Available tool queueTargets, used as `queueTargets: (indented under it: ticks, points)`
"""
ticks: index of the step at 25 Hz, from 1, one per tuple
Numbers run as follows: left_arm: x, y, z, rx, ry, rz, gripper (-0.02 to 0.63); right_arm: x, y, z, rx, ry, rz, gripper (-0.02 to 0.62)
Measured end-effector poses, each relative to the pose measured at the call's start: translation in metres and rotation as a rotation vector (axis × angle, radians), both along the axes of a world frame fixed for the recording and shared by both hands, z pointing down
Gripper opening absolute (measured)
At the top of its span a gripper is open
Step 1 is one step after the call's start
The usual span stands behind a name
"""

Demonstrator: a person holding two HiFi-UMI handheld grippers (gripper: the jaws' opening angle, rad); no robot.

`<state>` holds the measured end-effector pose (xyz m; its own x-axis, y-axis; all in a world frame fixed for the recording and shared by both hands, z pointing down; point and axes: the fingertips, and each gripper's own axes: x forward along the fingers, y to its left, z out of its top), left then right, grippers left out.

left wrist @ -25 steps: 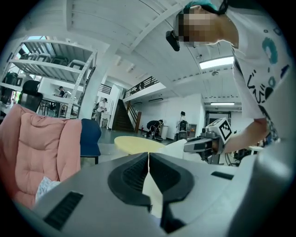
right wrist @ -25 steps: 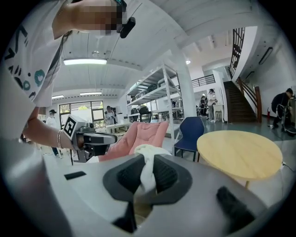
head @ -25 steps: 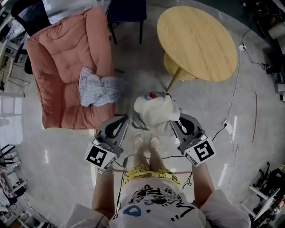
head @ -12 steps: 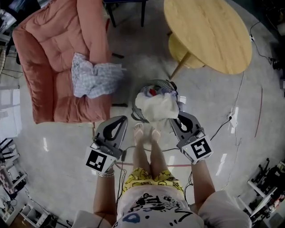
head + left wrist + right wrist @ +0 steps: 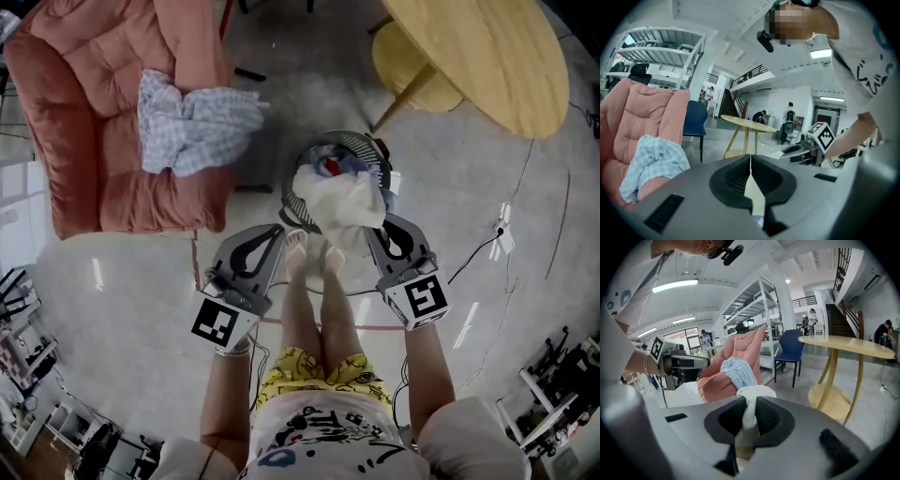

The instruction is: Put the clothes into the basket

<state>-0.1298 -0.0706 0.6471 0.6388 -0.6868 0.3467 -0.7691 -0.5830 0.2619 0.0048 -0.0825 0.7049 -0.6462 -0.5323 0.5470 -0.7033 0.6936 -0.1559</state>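
Two grippers: your right gripper (image 5: 373, 225) is closed on a bunched fold of the cream-white soft cloth (image 5: 339, 199). Your left gripper (image 5: 277, 231) has its jaws together, and I see nothing held in it.
Cloth place: it hangs from the right jaws over the round dark ribbed basket (image 5: 361, 142) on the floor and hides the near rim. Some coloured clothes lie already inside.
Other garment: one pale blue checked garment (image 5: 192, 117) lies on the seat of the pink padded armchair (image 5: 84, 122), near its front edge.
Handling: I judge the cloth to be light and limp. It will sag and may catch on the rim. A gathered fold is a good place to hold it, so release only when most of it is inside.
Change: compared with one second ago, both grippers and the cloth have come lower, and more of the basket's far rim shows behind the cloth.
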Motion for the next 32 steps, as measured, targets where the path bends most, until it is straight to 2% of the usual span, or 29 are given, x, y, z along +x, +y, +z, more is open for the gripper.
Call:
queueTargets:
  ticks: [7,16,21,23,24,25,32]
  points:
    - [0.004,0.01,0.032,-0.036,-0.001,-0.004,0.017,0.008,0.011,0.051,-0.057,0.035,0.051,0.049]
    - [0.01,0.015,0.068,-0.071,-0.001,-0.016,0.017,0.013,0.013,0.096,-0.075,0.052,0.083,0.049]
    - [0.012,0.018,0.076,-0.08,0.004,-0.017,0.017,0.023,0.019,0.13,-0.204,0.087,0.165,0.051]
    - [0.011,0.018,0.076,-0.085,0.006,-0.021,0.017,0.026,0.023,0.138,-0.239,0.089,0.183,0.102]
    - [0.011,0.019,0.076,-0.088,0.005,-0.019,0.017,0.028,0.023,0.138,-0.242,0.08,0.188,0.142]
    - [0.011,0.018,0.076,-0.088,0.001,-0.016,0.017,0.029,0.02,0.136,-0.234,0.07,0.192,0.15]
    - [0.012,0.013,0.064,-0.068,0.007,-0.006,0.017,0.029,0.007,0.112,-0.18,0.05,0.204,0.15]
